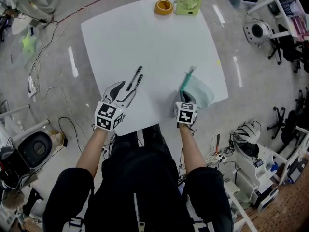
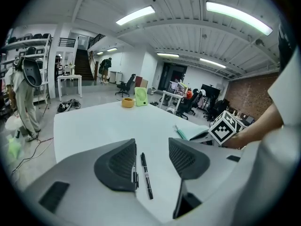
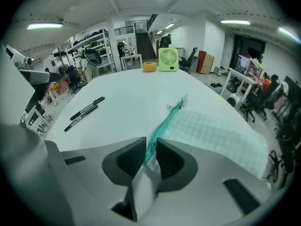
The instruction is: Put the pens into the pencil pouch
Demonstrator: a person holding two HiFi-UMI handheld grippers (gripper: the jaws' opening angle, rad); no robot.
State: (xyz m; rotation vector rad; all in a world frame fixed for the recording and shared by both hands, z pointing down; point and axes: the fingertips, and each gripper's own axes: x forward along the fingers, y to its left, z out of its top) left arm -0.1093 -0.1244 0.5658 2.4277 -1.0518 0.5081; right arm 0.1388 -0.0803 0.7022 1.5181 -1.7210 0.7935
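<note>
Two black pens (image 1: 136,77) lie side by side on the white table (image 1: 145,37). My left gripper (image 1: 125,91) hovers just behind them, open; in the left gripper view one pen (image 2: 146,173) lies between its jaws and the other (image 2: 135,174) is half hidden beside the left jaw. The pale checked pencil pouch (image 1: 200,92) with a teal zipper (image 3: 164,124) lies at the table's right front. My right gripper (image 3: 151,157) is shut on the pouch's near zipper edge, with fabric bunched between the jaws. The pens (image 3: 84,112) also show far left in the right gripper view.
A yellow tape roll (image 1: 163,7) and a small green fan (image 1: 187,3) stand at the table's far edge. The pouch overhangs the table's right front edge. Cables, chairs and equipment crowd the floor around the table.
</note>
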